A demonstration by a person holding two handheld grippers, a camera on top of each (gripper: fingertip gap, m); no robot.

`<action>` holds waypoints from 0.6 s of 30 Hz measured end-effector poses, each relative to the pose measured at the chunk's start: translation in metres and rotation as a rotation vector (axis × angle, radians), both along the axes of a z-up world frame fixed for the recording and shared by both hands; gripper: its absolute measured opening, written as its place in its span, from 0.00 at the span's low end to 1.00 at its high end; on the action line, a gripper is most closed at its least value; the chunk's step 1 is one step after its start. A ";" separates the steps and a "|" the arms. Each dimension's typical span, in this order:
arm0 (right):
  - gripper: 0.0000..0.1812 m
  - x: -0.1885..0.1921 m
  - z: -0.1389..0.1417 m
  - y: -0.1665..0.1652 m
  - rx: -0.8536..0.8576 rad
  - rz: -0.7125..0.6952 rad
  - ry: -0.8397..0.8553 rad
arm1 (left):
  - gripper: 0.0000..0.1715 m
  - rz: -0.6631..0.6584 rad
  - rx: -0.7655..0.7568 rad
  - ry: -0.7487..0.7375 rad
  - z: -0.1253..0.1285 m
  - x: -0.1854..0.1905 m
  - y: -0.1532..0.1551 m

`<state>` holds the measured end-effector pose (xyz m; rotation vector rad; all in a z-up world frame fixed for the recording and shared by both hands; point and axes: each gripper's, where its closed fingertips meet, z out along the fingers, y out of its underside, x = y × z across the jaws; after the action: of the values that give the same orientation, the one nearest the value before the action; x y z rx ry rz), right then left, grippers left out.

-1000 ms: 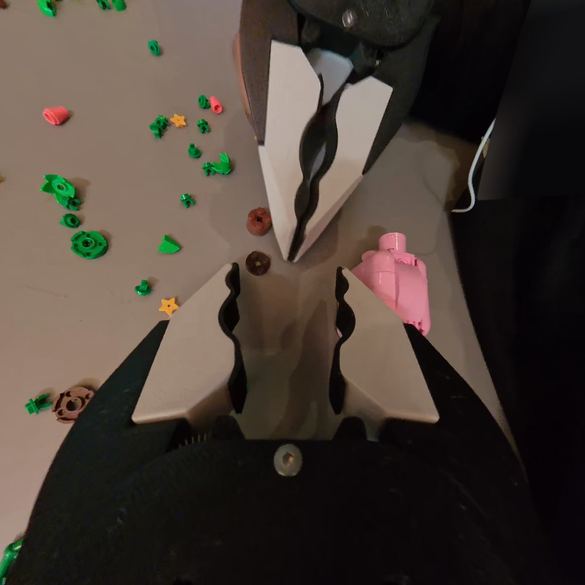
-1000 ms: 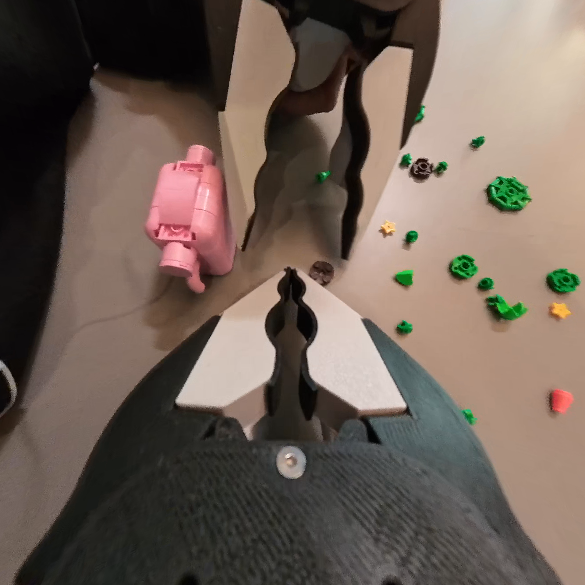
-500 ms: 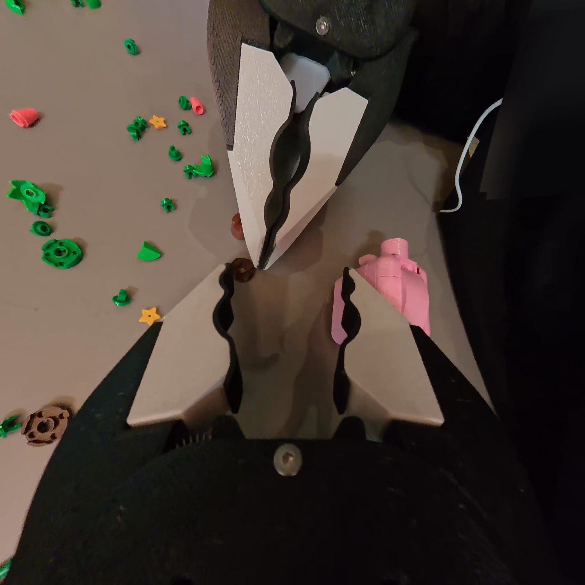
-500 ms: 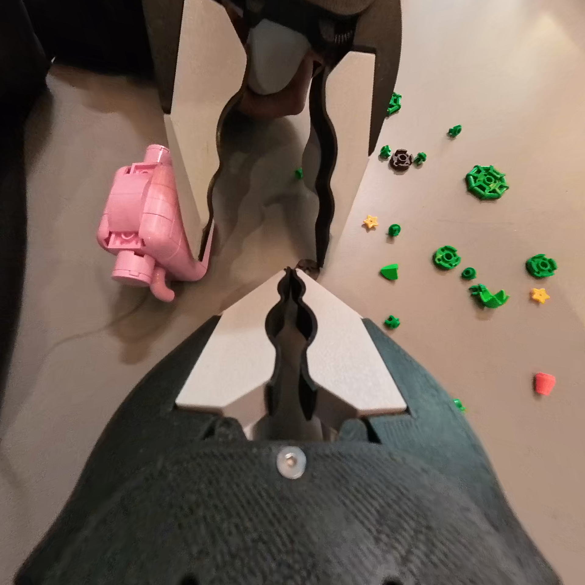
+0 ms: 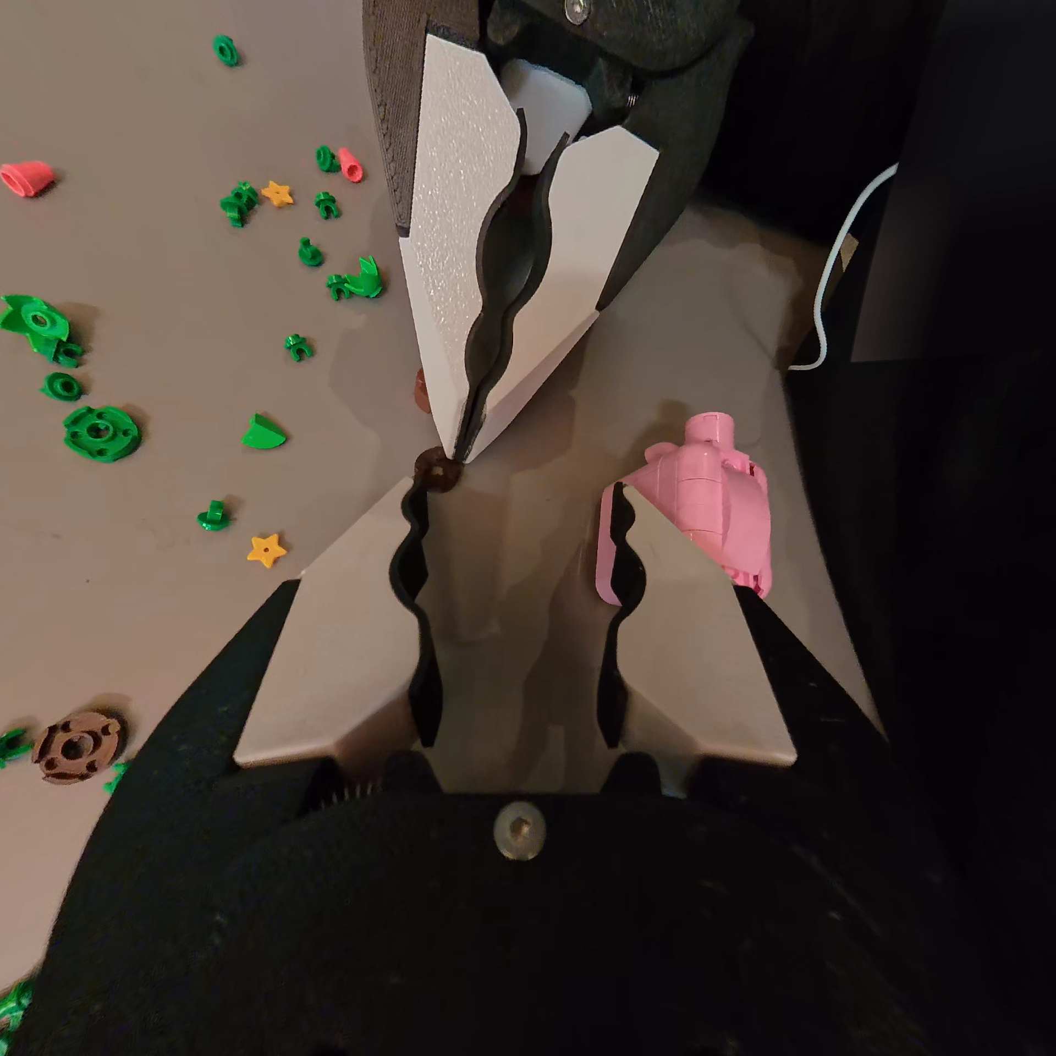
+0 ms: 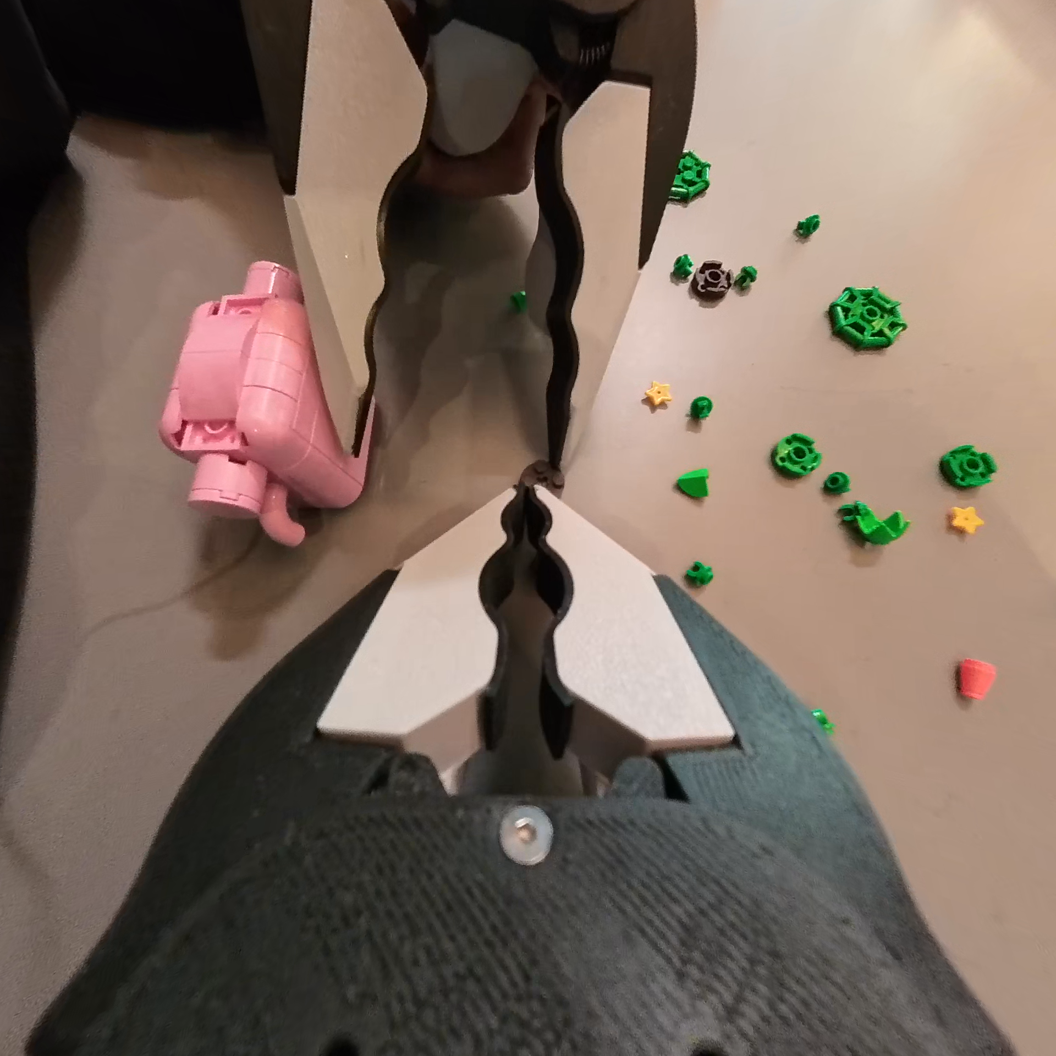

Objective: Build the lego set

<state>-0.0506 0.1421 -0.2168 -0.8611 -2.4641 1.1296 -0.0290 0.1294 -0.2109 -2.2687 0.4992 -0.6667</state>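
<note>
Since a second ago the right gripper has come forward, so its closed tips now meet the dark brown stud, which earlier lay clear of both grippers. The left gripper has also moved up, and its left fingertip now touches that same stud.

The right jaws are clenched, pads pressed together at the tip; whether they pinch the stud's edge or only press against it cannot be told (the piece is small and half hidden in the right wrist view). The left jaws stand released, wide apart, with only bare table between them.

The pink build lies on its side just beyond the left gripper's right finger, partly hidden behind it. A second brown stud peeks out from behind the right gripper. To the left of the left jaws, loose parts lie scattered: a green round plate, a green wedge, a yellow star, a brown round plate and a red cone. No container is in view; every part lies straight on the table
</note>
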 end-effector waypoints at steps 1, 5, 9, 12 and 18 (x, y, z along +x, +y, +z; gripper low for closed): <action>0.00 0.000 0.000 0.000 0.000 0.000 0.000 | 0.36 0.001 0.001 -0.003 0.000 0.000 0.000; 0.00 0.000 0.000 0.000 0.000 0.002 0.000 | 0.36 0.004 0.005 -0.008 0.000 0.000 0.001; 0.00 0.000 0.000 0.000 -0.001 0.003 -0.001 | 0.36 0.004 0.010 -0.001 0.000 0.000 0.002; 0.00 0.000 0.000 0.000 -0.002 0.005 0.000 | 0.36 0.005 0.010 -0.002 0.000 0.000 0.002; 0.04 -0.001 0.044 0.014 -0.188 -0.046 0.050 | 0.37 0.032 0.052 -0.039 0.011 -0.004 0.005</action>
<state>-0.0517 0.1557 -0.1728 -0.9242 -2.3138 1.3654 -0.0326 0.1346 -0.1999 -2.2066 0.4559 -0.6733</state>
